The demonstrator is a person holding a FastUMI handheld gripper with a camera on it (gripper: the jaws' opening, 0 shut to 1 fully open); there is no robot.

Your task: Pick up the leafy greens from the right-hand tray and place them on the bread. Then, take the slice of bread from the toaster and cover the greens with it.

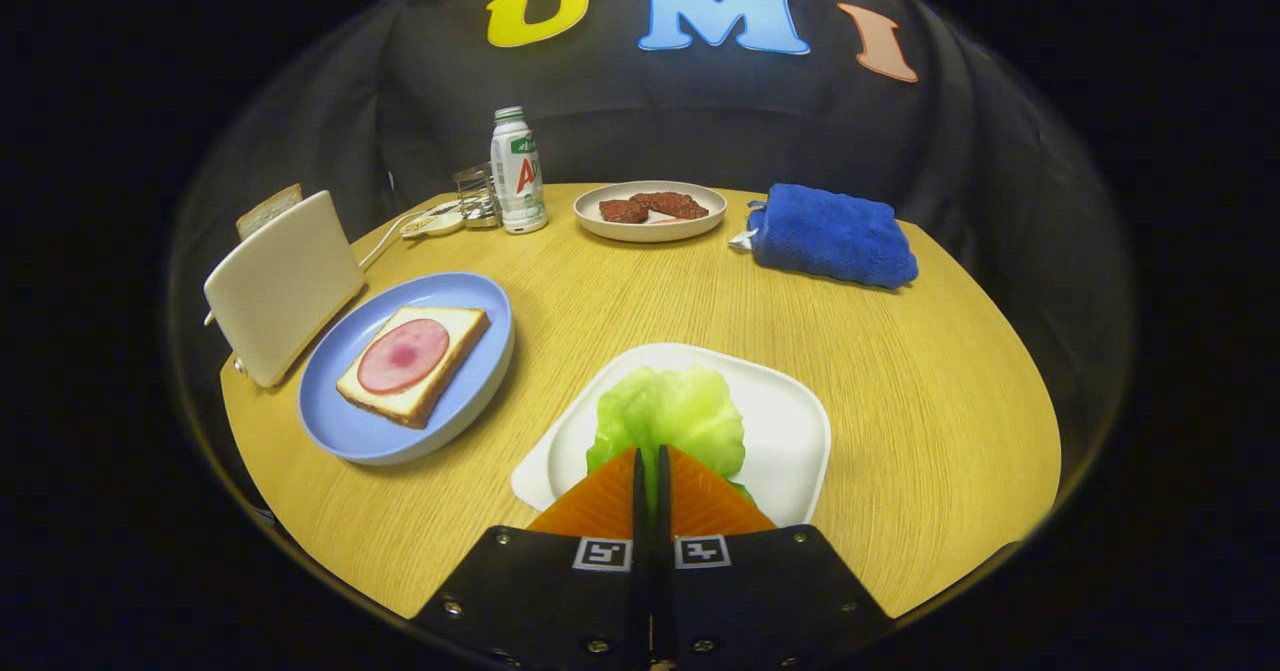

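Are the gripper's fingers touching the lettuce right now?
Touching: in the gripper view the gripper has its fingers nearly closed, pinching the lettuce edge on the white tray.

Round wooden table (620, 301) (light grain) carries toaster (283, 286), 3 dishes, bottle (517, 171), towel (833, 235).

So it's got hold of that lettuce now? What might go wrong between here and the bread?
The gripper is closed on the near edge of the lettuce leaf on the white tray. Likely risks:
1. Only a thin edge is pinched, so the floppy leaf may slip out or tear when lifted.
2. The bread with the ham slice sits on the blue plate close to the toaster; a wide swing could bump it.
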